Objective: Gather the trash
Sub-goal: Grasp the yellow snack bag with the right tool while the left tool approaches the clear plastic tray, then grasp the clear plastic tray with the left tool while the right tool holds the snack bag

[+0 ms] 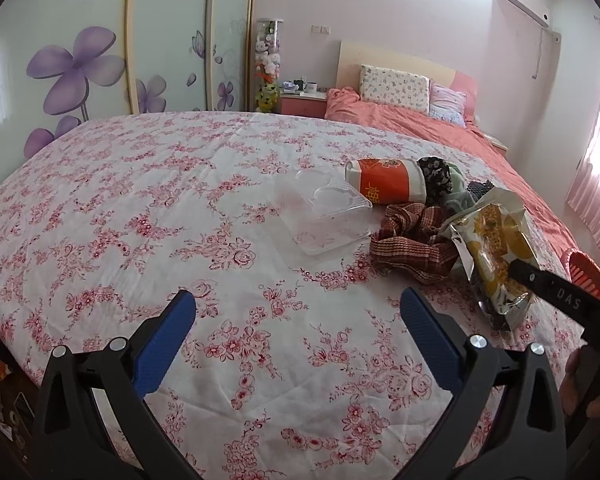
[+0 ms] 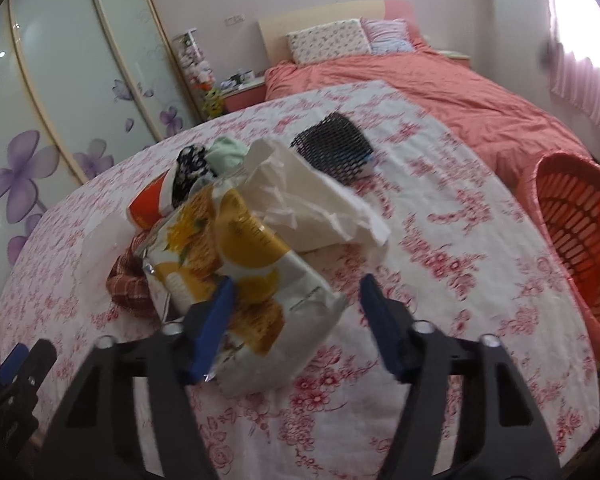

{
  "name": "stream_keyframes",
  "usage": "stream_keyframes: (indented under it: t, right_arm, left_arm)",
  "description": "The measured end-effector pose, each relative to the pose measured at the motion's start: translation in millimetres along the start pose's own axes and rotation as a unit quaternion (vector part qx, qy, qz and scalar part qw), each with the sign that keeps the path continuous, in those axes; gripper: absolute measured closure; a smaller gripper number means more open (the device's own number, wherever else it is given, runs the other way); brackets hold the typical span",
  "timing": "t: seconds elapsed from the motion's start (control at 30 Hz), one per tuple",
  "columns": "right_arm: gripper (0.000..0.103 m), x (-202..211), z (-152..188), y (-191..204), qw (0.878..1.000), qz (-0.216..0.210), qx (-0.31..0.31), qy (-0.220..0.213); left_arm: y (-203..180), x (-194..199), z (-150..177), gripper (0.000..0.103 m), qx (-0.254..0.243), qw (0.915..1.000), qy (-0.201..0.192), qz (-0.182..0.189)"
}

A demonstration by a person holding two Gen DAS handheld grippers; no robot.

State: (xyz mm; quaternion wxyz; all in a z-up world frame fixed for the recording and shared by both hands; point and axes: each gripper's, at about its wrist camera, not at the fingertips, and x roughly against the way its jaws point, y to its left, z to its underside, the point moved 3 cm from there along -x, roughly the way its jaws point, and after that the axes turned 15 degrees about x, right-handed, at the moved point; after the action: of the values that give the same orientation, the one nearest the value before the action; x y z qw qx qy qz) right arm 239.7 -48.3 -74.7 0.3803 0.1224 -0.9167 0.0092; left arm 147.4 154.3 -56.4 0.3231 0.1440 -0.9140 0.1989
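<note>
A yellow and white snack bag lies on the floral quilt, also seen in the left wrist view. My right gripper is open, its fingers either side of the bag's lower end, the left pad touching it. A white crumpled paper lies behind the bag. A clear plastic tray and an orange and white cup lie further left. My left gripper is open and empty over bare quilt, well short of the tray.
A plaid cloth, dark and green socks and a black mesh item lie among the trash. An orange basket stands at the bed's right edge. Pillows and a wardrobe are behind.
</note>
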Motion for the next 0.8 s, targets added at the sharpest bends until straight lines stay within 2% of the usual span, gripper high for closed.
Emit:
stream_keyframes:
  t: [0.07, 0.33, 0.4, 0.6, 0.8]
  right_arm:
    - [0.061, 1, 3, 1, 1.0, -0.004, -0.002, 0.002]
    - [0.074, 15, 7, 0, 1.0, -0.028, -0.006, -0.011]
    - [0.083, 21, 7, 1, 0.999, -0.035, -0.005, -0.017]
    - [0.086, 44, 8, -1, 0.998, -0.039, 0.002, -0.045]
    - [0.087, 69, 5, -7, 0.997, -0.039, 0.001, -0.073]
  left_arm:
    - [1, -1, 0, 0.002, 0.001, 1.0, 0.002, 0.0]
    - [2, -10, -6, 0.002, 0.008, 0.9999, 0.012, 0.002]
    - [0, -14, -9, 0.002, 0.006, 0.9999, 0.013, 0.001]
    - [-12, -25, -24, 0.002, 0.007, 0.9999, 0.015, -0.001]
    - [-29, -51, -42, 0.002, 0.001, 0.9996, 0.013, -0.025]
